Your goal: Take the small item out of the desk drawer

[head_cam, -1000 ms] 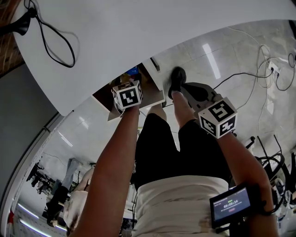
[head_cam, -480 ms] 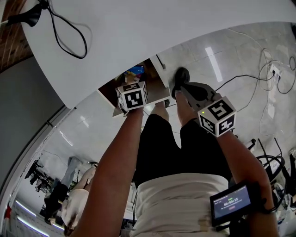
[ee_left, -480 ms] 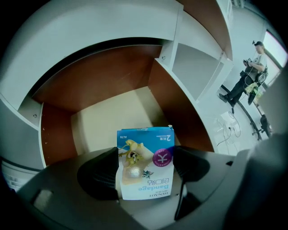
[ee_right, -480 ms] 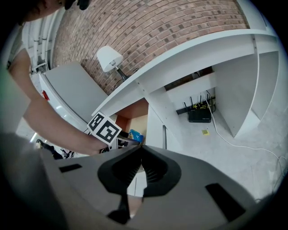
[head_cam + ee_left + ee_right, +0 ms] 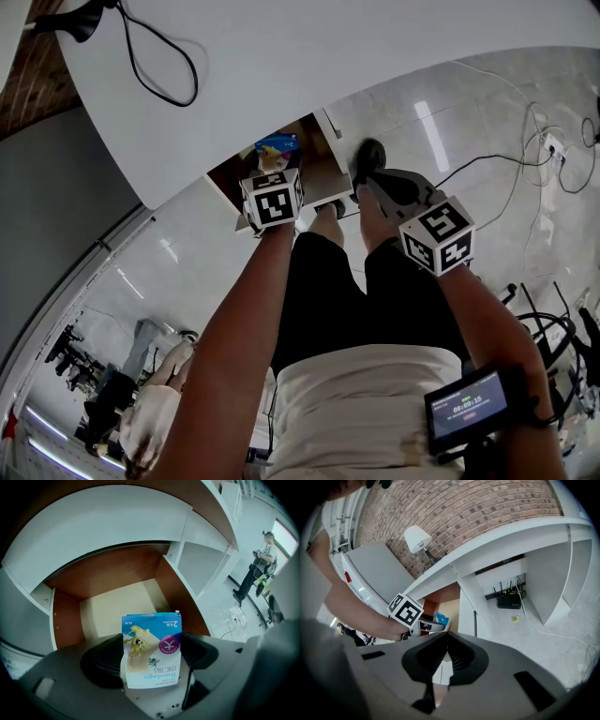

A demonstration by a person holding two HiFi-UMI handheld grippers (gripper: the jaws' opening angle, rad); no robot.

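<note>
A small blue bandage packet (image 5: 151,653) stands upright between the jaws of my left gripper (image 5: 152,641), which is shut on it. Behind it lies the open desk drawer (image 5: 117,604), with brown walls and a pale bottom that shows nothing else in it. In the head view the left gripper (image 5: 273,199) hovers at the drawer's (image 5: 323,173) front edge, with the packet (image 5: 277,144) showing blue above the marker cube. My right gripper (image 5: 437,234) hangs to the right over the person's knee. Its jaws (image 5: 447,635) are shut on nothing. The right gripper view shows the packet (image 5: 439,618) beside the drawer front.
The white desk top (image 5: 328,56) carries a black cable (image 5: 159,66). A white lamp (image 5: 417,538) stands before a brick wall. A router (image 5: 508,601) and wires lie under the desk. More cables (image 5: 525,141) run over the glossy floor. The person's shoe (image 5: 367,155) is near the drawer.
The head view has swung a little, so the drawer shows more. My left gripper with the packet has drifted slightly right and down in the picture. The right gripper has hardly moved.
</note>
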